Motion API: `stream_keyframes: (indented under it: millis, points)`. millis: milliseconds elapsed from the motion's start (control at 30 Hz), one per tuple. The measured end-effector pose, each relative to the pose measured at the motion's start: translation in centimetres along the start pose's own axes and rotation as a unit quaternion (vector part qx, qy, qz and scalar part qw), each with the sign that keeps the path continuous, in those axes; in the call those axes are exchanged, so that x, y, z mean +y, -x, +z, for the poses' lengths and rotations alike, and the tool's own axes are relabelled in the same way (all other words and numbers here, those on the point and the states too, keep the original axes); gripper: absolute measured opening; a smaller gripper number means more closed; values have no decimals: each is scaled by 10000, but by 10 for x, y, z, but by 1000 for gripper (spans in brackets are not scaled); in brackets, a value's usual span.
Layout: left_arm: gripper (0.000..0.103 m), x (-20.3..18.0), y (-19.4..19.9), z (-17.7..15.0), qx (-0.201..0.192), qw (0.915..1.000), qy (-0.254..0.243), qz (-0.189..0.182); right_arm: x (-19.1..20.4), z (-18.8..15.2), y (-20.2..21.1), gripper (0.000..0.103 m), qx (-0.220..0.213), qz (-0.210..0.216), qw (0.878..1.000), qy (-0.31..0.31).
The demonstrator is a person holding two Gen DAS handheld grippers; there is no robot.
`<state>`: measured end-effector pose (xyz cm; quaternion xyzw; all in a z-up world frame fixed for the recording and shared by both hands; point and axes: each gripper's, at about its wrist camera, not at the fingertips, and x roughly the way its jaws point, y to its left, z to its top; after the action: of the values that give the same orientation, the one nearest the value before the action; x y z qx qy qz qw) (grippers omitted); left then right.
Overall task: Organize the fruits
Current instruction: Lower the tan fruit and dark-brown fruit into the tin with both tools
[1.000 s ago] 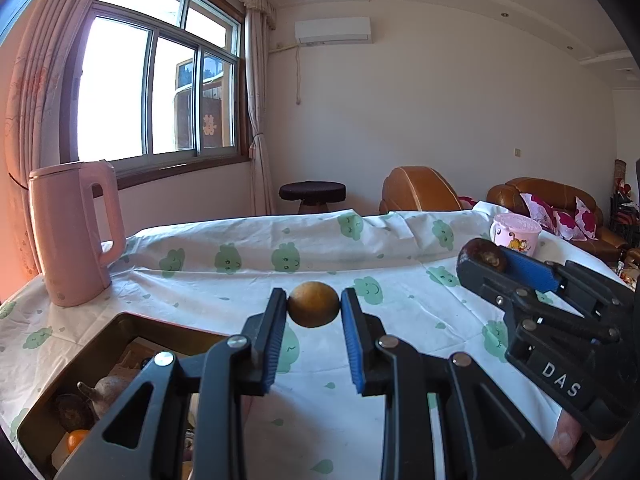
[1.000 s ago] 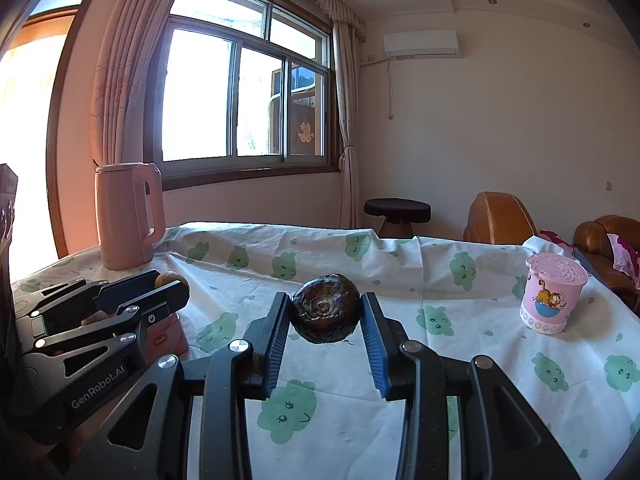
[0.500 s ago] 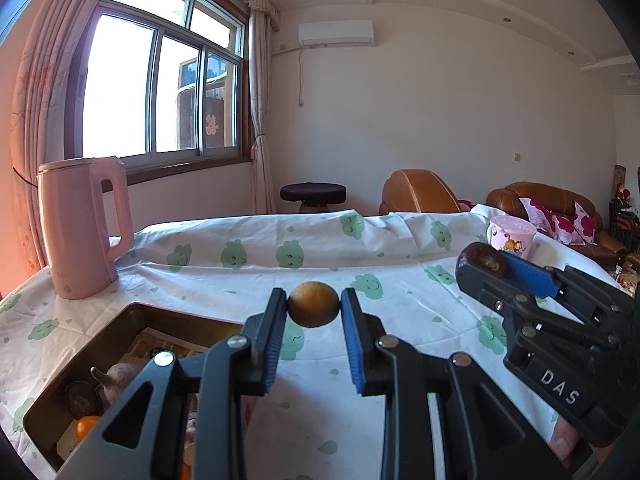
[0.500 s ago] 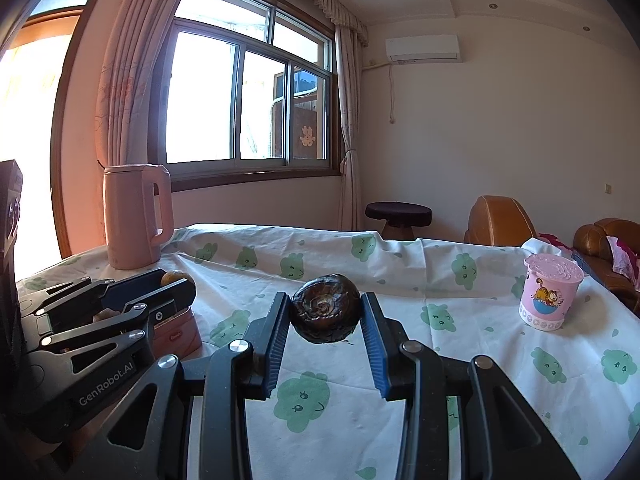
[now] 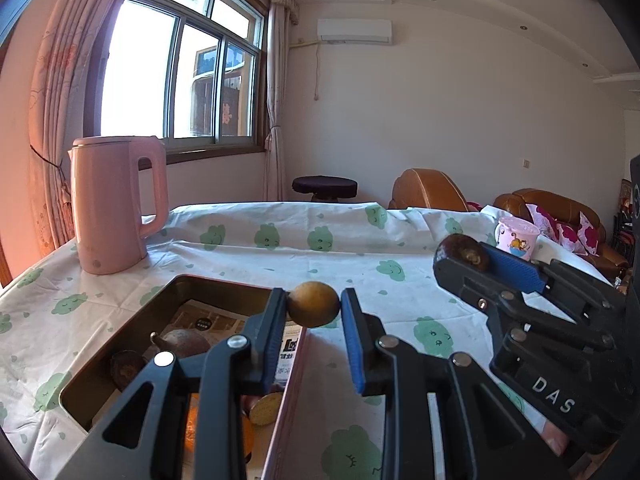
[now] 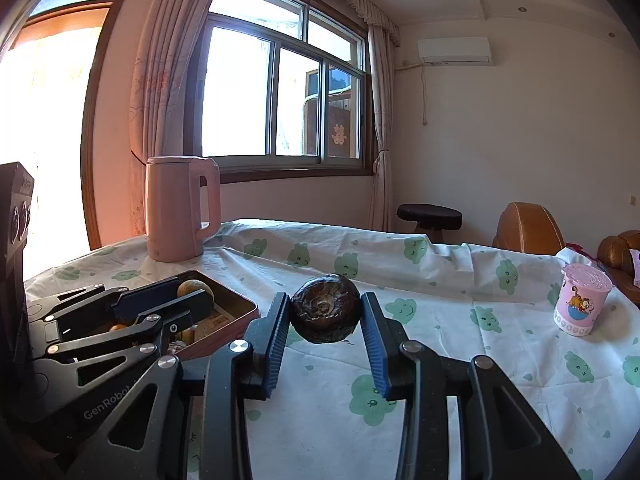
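My left gripper (image 5: 314, 306) is shut on a small round yellow-brown fruit (image 5: 313, 304), held over the right rim of a pink-sided metal tin (image 5: 120, 334). Several fruits lie in the tin, among them a brown pear-like one (image 5: 180, 342) and an orange one (image 5: 192, 420). My right gripper (image 6: 325, 314) is shut on a dark, wrinkled round fruit (image 6: 325, 313) above the tablecloth, to the right of the tin (image 6: 236, 308). The right gripper (image 5: 464, 256) appears at the right of the left wrist view, the left gripper (image 6: 194, 294) at the left of the right wrist view.
A pink kettle (image 5: 116, 204) stands at the table's far left corner. A pink cartoon cup (image 6: 582, 304) stands at the right. The table wears a white cloth with green prints (image 6: 460, 320). Brown armchairs (image 5: 428, 190) and a dark stool (image 5: 324, 186) lie beyond the table.
Both grippers have shifted sideways toward the tin, each still holding its fruit; more of the tin's inside is in view and the kettle sits nearer the middle.
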<state>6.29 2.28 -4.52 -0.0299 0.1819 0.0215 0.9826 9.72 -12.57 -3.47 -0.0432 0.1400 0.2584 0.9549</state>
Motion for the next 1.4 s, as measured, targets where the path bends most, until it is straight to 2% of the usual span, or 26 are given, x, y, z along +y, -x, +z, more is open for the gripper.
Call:
stream_keyframes:
  millis: [533,1400]
  points:
    - [29,42,22,0,59,9990,169,402,44,14,2,38,-67,546,9982,225]
    - [29,97,37,-8,207,9949,480,858,101,23,-15,38,43,999,9932,600]
